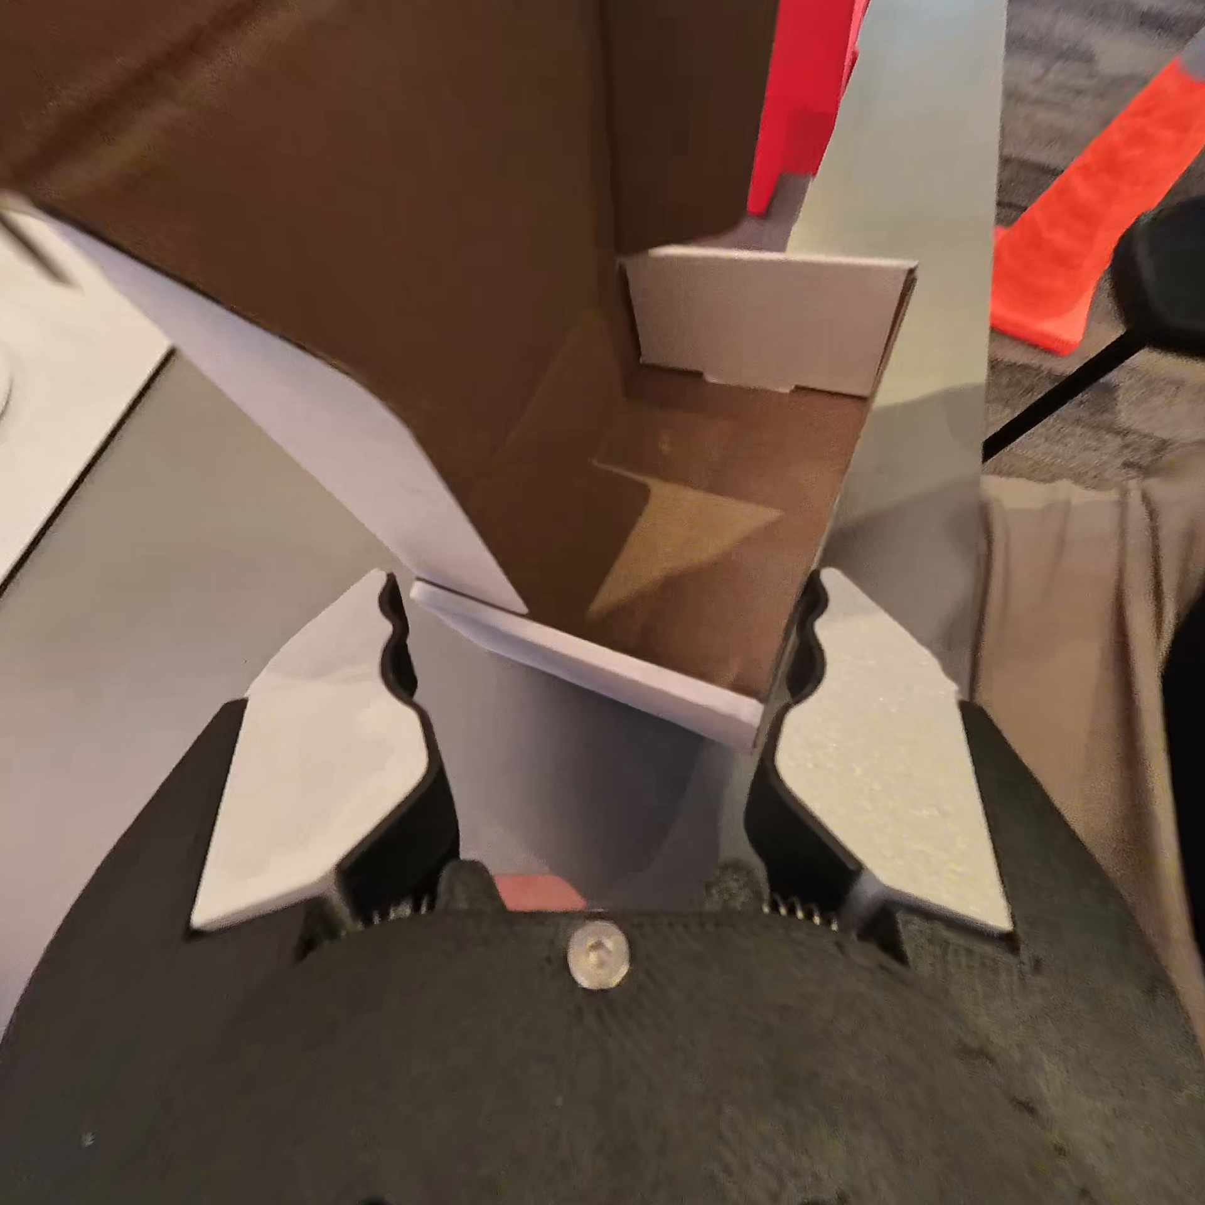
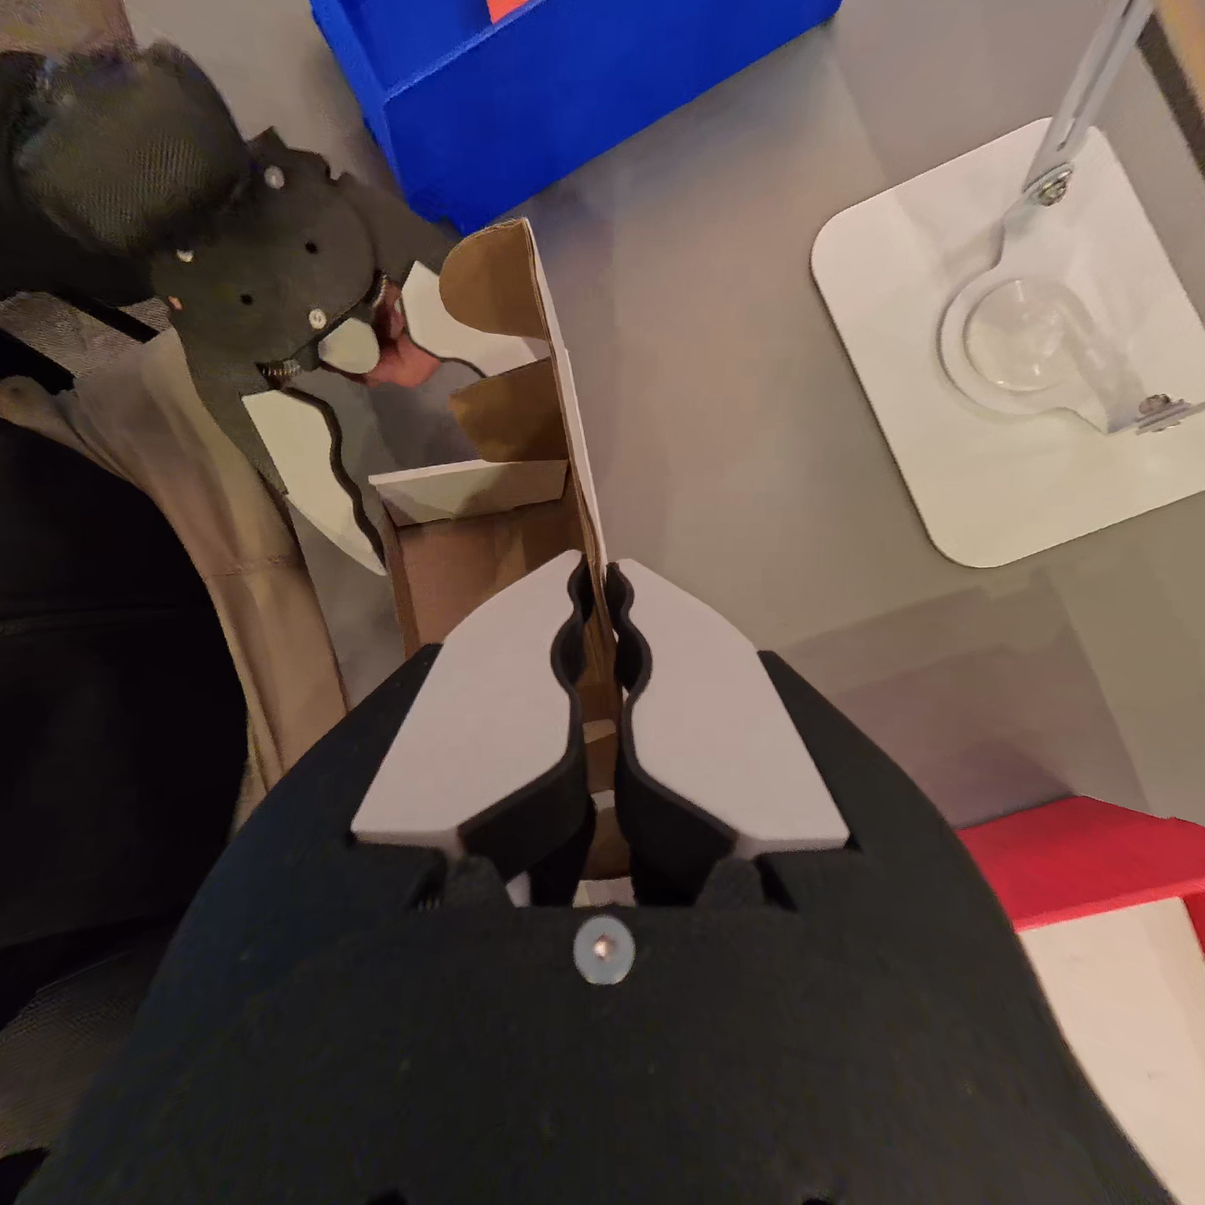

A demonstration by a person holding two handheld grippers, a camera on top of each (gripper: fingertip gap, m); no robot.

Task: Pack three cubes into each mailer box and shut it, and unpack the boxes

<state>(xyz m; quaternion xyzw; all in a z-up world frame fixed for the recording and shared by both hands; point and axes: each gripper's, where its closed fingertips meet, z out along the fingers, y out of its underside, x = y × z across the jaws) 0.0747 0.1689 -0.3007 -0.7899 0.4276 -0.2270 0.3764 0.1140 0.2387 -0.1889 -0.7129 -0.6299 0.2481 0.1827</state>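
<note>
Right wrist view looks down on a grey worktop (image 2: pixel 717 404) where the right gripper (image 2: pixel 601 580) has its jaws clenched on the upright lid of an open mailer box (image 2: pixel 567 417), white outside and brown inside. The lid's thin edge runs straight away from the jaws, its rounded flap at the far end. The box stands near the left edge of the worktop, just in front of a blue bin (image 2: pixel 561 111) at the far edge. No cubes show on the part of the box floor that can be seen. The left gripper (image 2: pixel 365 417) reaches in from the left, its jaws spread apart, one finger lying against the box's left wall. A white base plate with a clear dome and a metal arm (image 2: pixel 1017 365) sits well apart to the right, and a red tray (image 2: pixel 1082 854) lies at the near right.

Left wrist view shows the left gripper (image 1: pixel 603 619) with its jaws released, set either side of the near end of the mailer box (image 1: pixel 704 521); the right finger appears to touch the box's corner, the left one stands just clear. The brown lid rises on the left. Past the worktop (image 1: pixel 195 554) edge, an orange cone (image 1: pixel 1095 215) stands on grey carpet (image 1: pixel 1076 417).
</note>
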